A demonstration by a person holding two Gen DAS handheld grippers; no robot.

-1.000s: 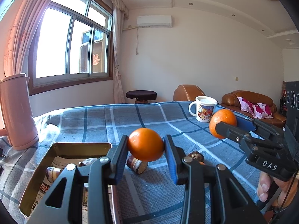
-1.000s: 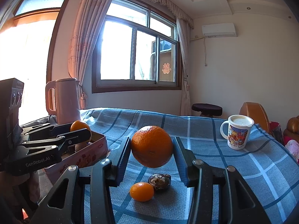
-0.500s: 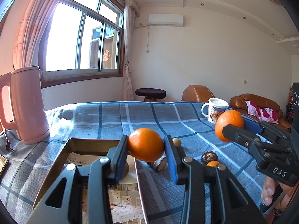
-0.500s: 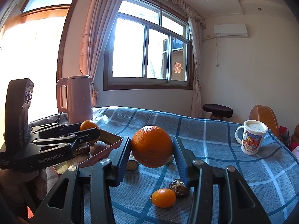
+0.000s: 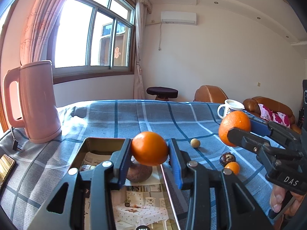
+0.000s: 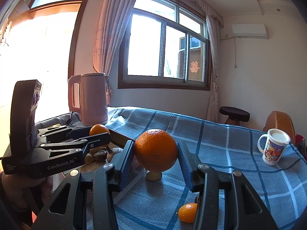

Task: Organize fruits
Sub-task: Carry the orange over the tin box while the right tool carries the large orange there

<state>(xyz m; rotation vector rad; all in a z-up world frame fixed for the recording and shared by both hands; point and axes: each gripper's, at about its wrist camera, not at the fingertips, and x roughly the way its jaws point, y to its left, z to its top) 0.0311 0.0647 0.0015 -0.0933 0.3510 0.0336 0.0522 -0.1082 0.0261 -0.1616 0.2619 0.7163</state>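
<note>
My left gripper [image 5: 150, 149] is shut on a small orange [image 5: 149, 148] and holds it above the right rim of a metal tin [image 5: 92, 146] that holds several brown fruits [image 5: 139, 173]. My right gripper [image 6: 155, 151] is shut on a large orange [image 6: 155, 150], held in the air to the right of the tin; it also shows in the left wrist view [image 5: 234, 127]. On the blue checked cloth lie a small tangerine [image 5: 232, 167], a dark wrinkled fruit [image 5: 227, 158] and a small pale round fruit [image 5: 195, 143].
A pink kettle [image 5: 36, 101] stands at the back left of the table, with a phone [image 5: 5, 165] near the left edge. A printed mug [image 6: 273, 147] stands at the far right. A half fruit [image 6: 153, 175] lies under the large orange.
Both grippers have moved left with their oranges. The left one now hangs over the tin's right rim; the tangerine and dark fruit have slid to the right in view.
</note>
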